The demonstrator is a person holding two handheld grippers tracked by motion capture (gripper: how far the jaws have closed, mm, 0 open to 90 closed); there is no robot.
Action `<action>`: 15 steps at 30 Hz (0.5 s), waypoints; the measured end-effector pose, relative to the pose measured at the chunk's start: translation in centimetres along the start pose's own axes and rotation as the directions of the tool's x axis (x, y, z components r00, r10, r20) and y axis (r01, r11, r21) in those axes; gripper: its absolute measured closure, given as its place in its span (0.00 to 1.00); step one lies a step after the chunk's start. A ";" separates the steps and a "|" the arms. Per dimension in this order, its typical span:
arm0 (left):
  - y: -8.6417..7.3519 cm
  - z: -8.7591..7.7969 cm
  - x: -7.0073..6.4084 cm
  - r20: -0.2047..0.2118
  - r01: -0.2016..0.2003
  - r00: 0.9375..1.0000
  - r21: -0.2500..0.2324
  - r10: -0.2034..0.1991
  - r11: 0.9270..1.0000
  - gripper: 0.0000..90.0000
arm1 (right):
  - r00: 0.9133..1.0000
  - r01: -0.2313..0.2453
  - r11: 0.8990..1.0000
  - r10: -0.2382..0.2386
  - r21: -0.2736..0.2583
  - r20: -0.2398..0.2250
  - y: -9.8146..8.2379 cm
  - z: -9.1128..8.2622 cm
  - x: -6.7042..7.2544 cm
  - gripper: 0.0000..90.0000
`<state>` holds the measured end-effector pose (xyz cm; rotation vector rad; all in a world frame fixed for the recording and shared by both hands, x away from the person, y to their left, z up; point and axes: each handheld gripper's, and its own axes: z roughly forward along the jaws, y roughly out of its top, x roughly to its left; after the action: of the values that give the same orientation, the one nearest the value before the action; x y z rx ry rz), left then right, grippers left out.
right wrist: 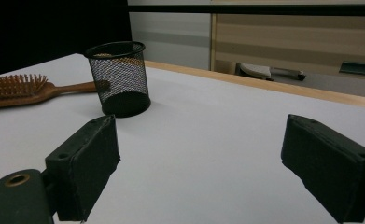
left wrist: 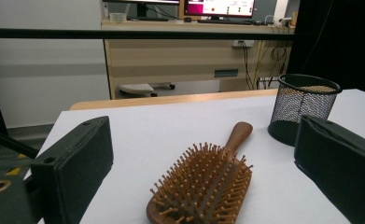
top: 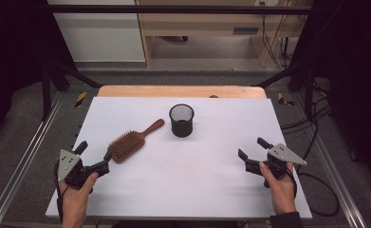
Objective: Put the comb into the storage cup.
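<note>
Spreading wide, the matte black, blocky jaws of the left gripper (left wrist: 203, 172) flank the bristled head of the oval wooden paddle hairbrush (left wrist: 203, 186) without touching it. Its pegs are round-tipped, its smooth tapered handle points toward the cylindrical black wire-mesh cup (top: 181, 120) near the white worktop's (top: 192, 166) far edge. By the right edge, the right gripper (top: 251, 149) has its jaws parted over bare, flat board, pinching nothing.

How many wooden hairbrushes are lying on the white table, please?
1: the brown wooden paddle hairbrush lies bristles up at the table's left, just ahead of the open left gripper.
</note>
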<state>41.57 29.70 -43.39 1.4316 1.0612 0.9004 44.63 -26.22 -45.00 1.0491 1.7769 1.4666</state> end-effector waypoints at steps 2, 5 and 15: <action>0.1 0.1 -0.3 0.006 0.002 1.000 0.009 -0.002 1.000 0.07 | 1.000 0.005 1.000 -0.005 0.008 -0.001 0.0 0.1 0.1 0.12; 0.2 0.2 -0.7 0.000 0.006 1.000 0.026 -0.006 1.000 0.10 | 1.000 0.010 1.000 -0.010 0.012 0.002 0.0 0.1 0.1 0.11; 2.0 5.2 -3.3 0.003 0.053 0.999 0.150 -0.054 0.987 0.31 | 1.000 0.016 1.000 -0.016 0.026 0.015 -0.1 0.2 0.3 0.11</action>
<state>45.66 24.88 -41.93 1.5215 1.1770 0.7894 44.66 -25.88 -45.16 1.0538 1.7946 1.4255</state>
